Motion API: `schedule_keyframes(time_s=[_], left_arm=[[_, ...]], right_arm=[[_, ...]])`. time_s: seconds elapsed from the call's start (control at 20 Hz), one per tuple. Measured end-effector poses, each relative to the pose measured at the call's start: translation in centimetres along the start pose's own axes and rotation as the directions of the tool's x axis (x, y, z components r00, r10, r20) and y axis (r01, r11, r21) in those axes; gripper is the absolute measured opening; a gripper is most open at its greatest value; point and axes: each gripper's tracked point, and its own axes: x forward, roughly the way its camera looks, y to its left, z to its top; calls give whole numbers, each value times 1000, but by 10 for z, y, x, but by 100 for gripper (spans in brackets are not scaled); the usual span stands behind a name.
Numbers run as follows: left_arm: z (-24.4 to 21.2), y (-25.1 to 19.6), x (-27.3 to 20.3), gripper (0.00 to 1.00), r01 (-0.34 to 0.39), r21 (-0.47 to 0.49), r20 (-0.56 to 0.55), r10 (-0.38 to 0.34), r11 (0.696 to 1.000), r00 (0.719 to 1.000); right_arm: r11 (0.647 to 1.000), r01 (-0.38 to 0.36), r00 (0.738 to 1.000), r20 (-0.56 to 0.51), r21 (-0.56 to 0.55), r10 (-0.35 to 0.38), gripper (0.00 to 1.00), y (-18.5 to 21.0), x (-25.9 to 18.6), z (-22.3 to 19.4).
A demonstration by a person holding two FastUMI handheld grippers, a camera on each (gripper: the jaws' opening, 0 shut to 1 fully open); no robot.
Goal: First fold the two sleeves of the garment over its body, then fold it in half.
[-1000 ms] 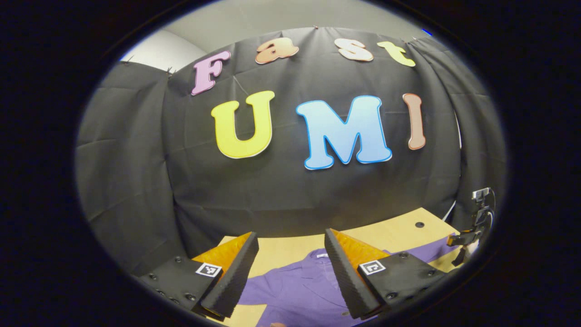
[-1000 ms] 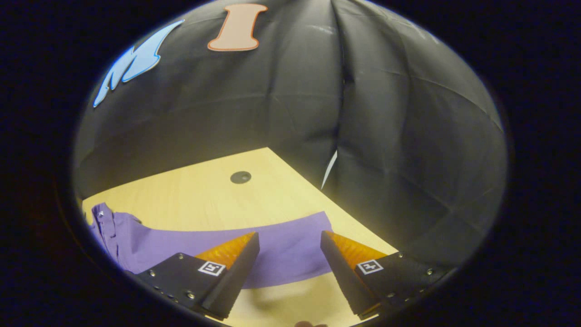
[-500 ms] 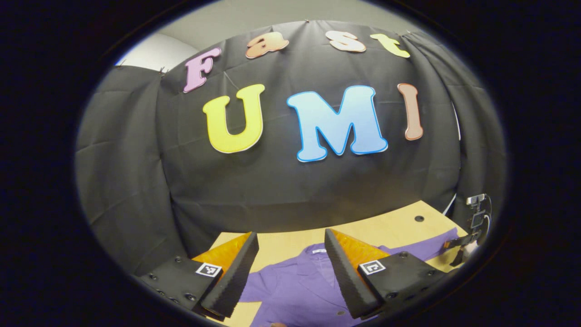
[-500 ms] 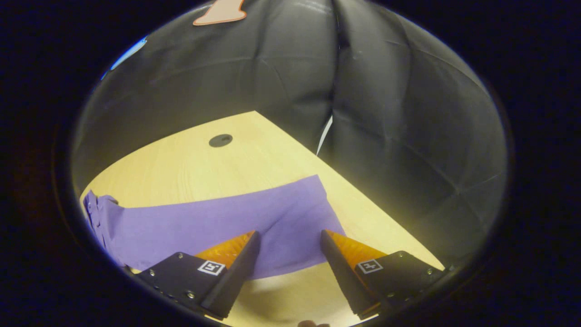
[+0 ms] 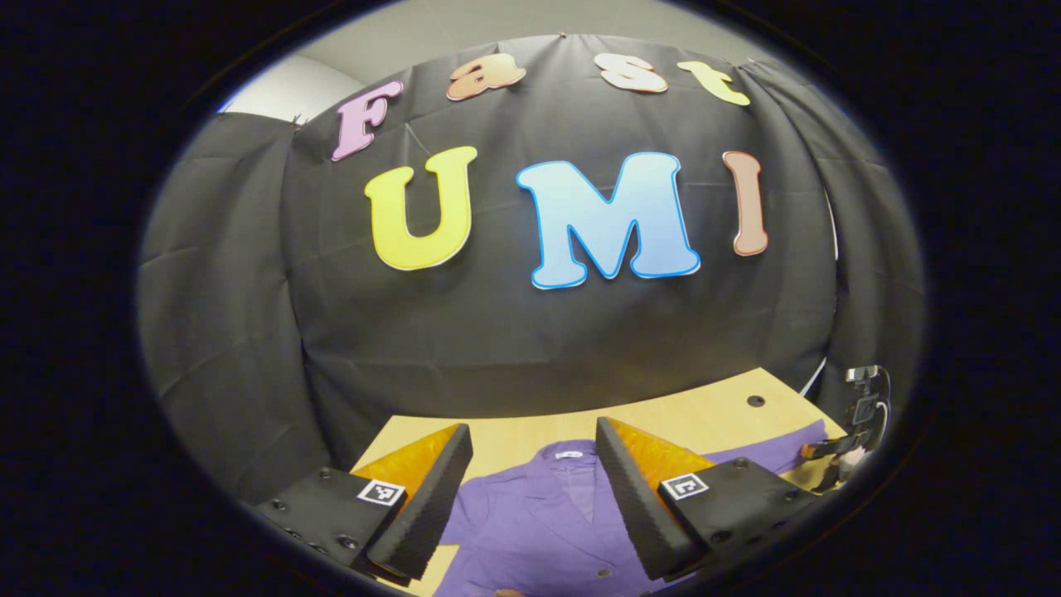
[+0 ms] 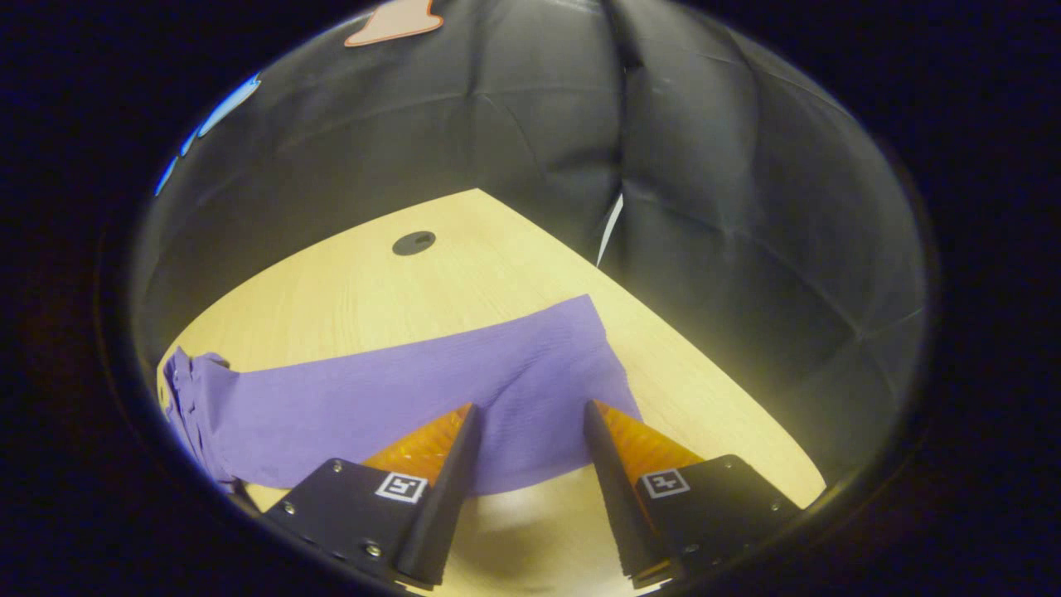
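A purple button-up shirt (image 5: 551, 514) lies flat on the wooden table (image 5: 663, 419), its collar toward the back wall. My left gripper (image 5: 532, 429) hovers open above the collar and chest, with nothing between its fingers. One long sleeve (image 6: 398, 398) stretches across the table, and its cuff end (image 6: 580, 348) points toward the table's side edge. My right gripper (image 6: 530, 408) stands open low over the sleeve's near edge close to the cuff, one finger on each side of the cloth. In the left gripper view the right gripper (image 5: 858, 414) shows small at the far right, over the sleeve.
A dark round hole (image 6: 414, 242) sits in the tabletop (image 6: 373, 298) beyond the sleeve. Black cloth walls close off the table at the back and on the right. Bare wood lies between the sleeve and the back edge.
My right gripper has come down and forward toward the sleeve's cuff end, so the sleeve looms larger. My left gripper has drifted slightly, bringing more of the collar into sight. Both stay open.
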Motion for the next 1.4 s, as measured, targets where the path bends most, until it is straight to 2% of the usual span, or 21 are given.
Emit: schedule_keyframes(time_s=[0.05,0.15,0.25,0.3,0.35,0.65,0.75,1.05,1.3,1.35,1.4], left_arm=[[0,0,-1,99,-1,0,1,1,1000,1000],[1,4,-2,99,-7,5,5,7,1000,1000],[1,9,-6,99,-17,4,6,17,1000,1000],[0,12,-6,99,-21,1,5,21,1000,1000],[-1,15,-7,99,-28,-1,4,28,1000,1000],[-3,32,-13,99,-55,-9,8,55,998,998],[-1,36,-17,98,-61,-7,15,61,998,998],[-3,57,-27,98,-69,-20,24,70,997,997],[-5,79,-41,98,-75,-35,30,76,997,997],[-7,85,-43,98,-81,-37,31,82,996,996],[-7,93,-47,98,-88,-42,32,89,995,996]], right_arm=[[1000,-18,1000,3,11,18,79,5,0,1],[999,-18,1000,-2,39,18,36,4,-3,-1],[998,-14,999,-33,57,16,35,4,-5,-1],[995,-37,999,-31,89,40,35,9,-2,-2],[993,-28,999,-36,116,32,2,10,-9,1],[994,0,997,-72,113,8,2,9,-6,4],[993,-22,998,-64,116,29,2,15,-8,9],[950,-196,980,15,244,198,1,48,-51,55],[902,-337,940,43,271,339,1,50,-86,91],[892,-366,929,43,267,368,5,47,-89,94],[881,-395,916,44,261,398,1,46,-94,101]])
